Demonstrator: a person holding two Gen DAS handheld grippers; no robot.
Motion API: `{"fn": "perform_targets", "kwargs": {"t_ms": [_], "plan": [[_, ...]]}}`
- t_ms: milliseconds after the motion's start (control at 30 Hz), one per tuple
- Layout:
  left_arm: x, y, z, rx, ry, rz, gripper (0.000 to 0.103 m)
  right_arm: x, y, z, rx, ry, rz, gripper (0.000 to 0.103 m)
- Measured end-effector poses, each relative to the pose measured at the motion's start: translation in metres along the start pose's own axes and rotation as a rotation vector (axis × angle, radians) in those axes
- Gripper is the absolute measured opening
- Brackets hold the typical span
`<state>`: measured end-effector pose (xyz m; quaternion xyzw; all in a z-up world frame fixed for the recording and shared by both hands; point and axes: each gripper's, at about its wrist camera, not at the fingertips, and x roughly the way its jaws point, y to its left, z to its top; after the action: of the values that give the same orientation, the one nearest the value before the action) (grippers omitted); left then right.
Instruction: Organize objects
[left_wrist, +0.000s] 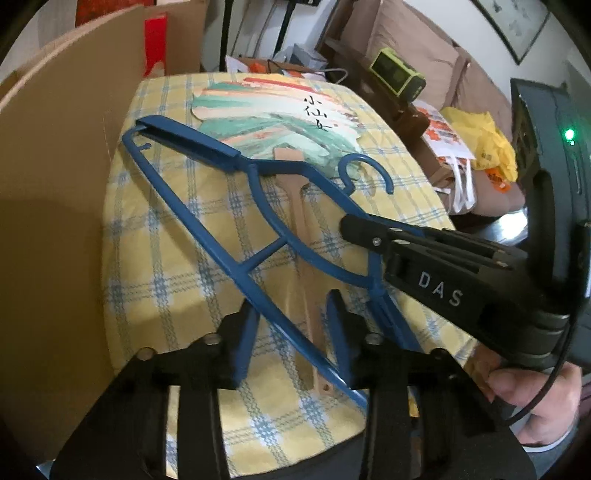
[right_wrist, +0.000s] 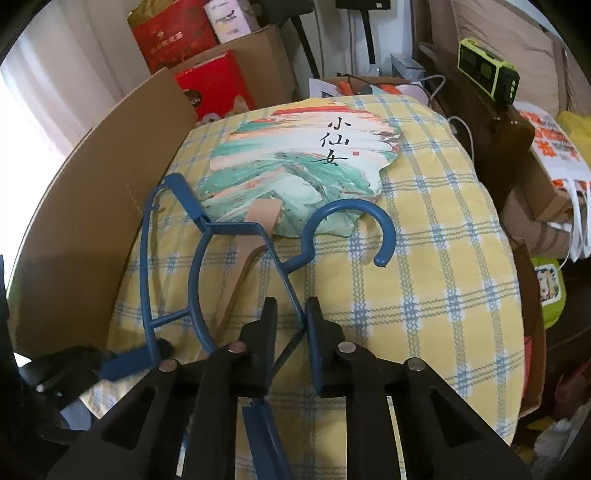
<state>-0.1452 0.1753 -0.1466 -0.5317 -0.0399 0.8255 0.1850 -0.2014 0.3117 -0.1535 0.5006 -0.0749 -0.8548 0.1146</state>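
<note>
- Yellow-and-blue plaid cloth (right_wrist: 424, 295) is covering the counter where everything is lying, with a cardboard sheet (left_wrist: 55, 184) standing along its left edge.
- Nearest the left wrist camera, the left claw (left_wrist: 291, 332) is straddling the lower bar of the blue plastic hanger (left_wrist: 258, 229); whether its pads are pressing the bar I cannot tell.
- Coming in from the right of that view, the right claw (right_wrist: 291, 317) is clenching on a thin bar of the hanger below its hook, with a person's hand (left_wrist: 535, 398) gripping its handle.
- Under the hanger, a wooden-handled paddle fan (right_wrist: 295, 166) is lying flat, its painted green, orange and white face bearing black characters and reaching toward the far end of the counter.
- Beyond the counter, a green-framed device (right_wrist: 487, 74) is sitting on dark wooden furniture, and red boxes (right_wrist: 214, 85) are standing behind the cardboard.
</note>
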Motion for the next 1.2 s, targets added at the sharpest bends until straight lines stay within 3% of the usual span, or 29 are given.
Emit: {"fn": "perform_targets", "kwargs": {"t_ms": [67, 333, 767, 967, 1200], "plan": [[0.0, 0.001, 0.0, 0.012, -0.008, 0.005, 0.023, 0.0, -0.001, 0.0, 0.006, -0.011, -0.011, 0.011], [-0.021, -0.002, 0.002, 0.015, -0.071, -0.024, 0.021, -0.017, -0.006, -0.008, 0.059, -0.067, 0.036, 0.011], [-0.086, -0.014, 0.024, 0.031, -0.186, -0.104, 0.02, -0.097, 0.016, 0.01, 0.006, -0.209, 0.044, 0.011], [-0.111, 0.0, 0.038, 0.025, -0.204, -0.133, 0.02, -0.117, 0.037, 0.026, -0.022, -0.241, 0.066, 0.011], [-0.141, 0.032, 0.049, 0.008, -0.244, -0.11, 0.018, -0.12, 0.072, 0.043, -0.058, -0.249, 0.12, 0.011]]}}
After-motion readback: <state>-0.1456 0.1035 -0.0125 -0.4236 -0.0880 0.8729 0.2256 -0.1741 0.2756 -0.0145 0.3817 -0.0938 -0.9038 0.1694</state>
